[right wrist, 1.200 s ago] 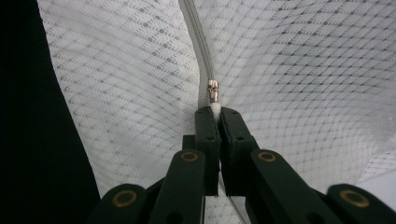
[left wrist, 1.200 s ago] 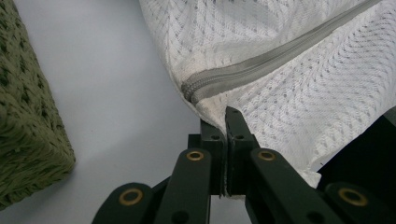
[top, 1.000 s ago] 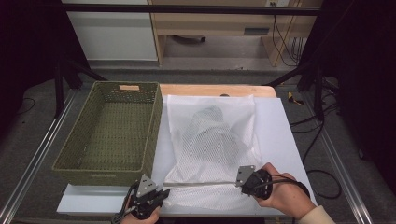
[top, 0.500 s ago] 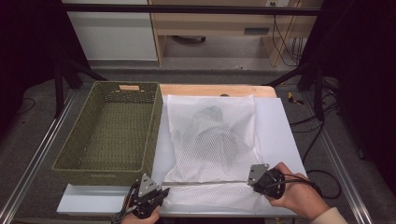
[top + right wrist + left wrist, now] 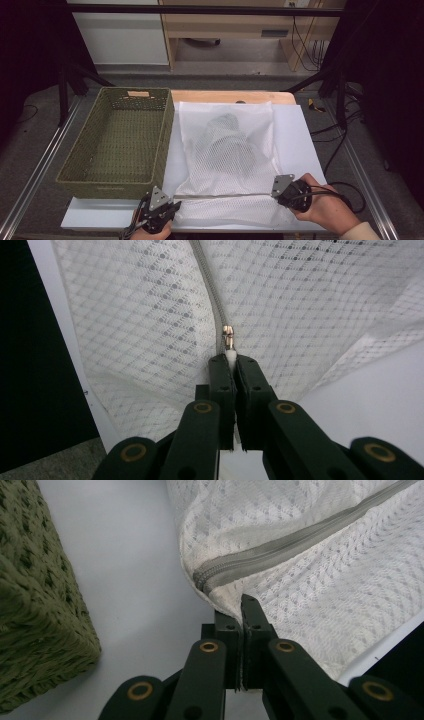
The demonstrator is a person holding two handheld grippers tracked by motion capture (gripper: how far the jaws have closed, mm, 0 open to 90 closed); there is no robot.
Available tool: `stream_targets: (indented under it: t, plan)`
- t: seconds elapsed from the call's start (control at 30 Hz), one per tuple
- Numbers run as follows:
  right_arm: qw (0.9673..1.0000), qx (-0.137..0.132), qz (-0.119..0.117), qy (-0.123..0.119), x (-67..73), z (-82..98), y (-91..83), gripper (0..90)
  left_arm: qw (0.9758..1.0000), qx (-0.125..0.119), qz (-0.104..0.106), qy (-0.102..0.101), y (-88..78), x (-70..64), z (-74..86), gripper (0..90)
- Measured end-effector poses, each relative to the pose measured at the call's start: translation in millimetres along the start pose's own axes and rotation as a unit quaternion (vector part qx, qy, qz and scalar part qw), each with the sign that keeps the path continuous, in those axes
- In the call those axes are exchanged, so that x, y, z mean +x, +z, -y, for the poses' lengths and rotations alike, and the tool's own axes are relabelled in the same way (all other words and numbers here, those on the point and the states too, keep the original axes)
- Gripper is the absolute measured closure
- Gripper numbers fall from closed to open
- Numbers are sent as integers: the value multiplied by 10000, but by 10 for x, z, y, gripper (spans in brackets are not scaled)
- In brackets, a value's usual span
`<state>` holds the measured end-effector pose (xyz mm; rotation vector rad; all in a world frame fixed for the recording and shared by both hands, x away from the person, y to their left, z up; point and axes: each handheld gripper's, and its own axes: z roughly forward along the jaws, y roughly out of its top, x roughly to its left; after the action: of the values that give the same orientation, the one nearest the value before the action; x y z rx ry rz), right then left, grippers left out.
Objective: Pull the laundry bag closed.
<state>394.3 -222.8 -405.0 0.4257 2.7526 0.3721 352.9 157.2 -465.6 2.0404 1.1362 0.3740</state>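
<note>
A white mesh laundry bag (image 5: 227, 150) lies flat on the white table (image 5: 300, 135), with a grey garment (image 5: 227, 127) showing through the mesh. Along its near side runs a grey zipper (image 5: 225, 195) (image 5: 280, 545). My left gripper (image 5: 172, 204) (image 5: 241, 605) is shut on the bag's near left corner, just below the zipper's end. My right gripper (image 5: 274, 192) (image 5: 230, 360) is shut on the white zipper pull (image 5: 229, 354), with the metal slider (image 5: 227, 335) just beyond its jaws, near the bag's right end.
A green woven basket (image 5: 122, 137) (image 5: 35, 605), empty, stands left of the bag, close to my left gripper. The table's near edge (image 5: 200, 227) runs under both hands. Cables trail on the floor at the right (image 5: 340, 145).
My right gripper has moved to the right along the zipper line, drawing the pull toward the bag's right end. The left gripper has stayed put on the corner.
</note>
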Motion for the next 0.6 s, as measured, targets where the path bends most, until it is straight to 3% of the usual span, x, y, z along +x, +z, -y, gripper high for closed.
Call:
stream_targets:
  t: [0.6]
  plan:
    - [9997,21,108,215,-46,218,-35,872,10000,-20,-7,-10,1,-7,-5,887]
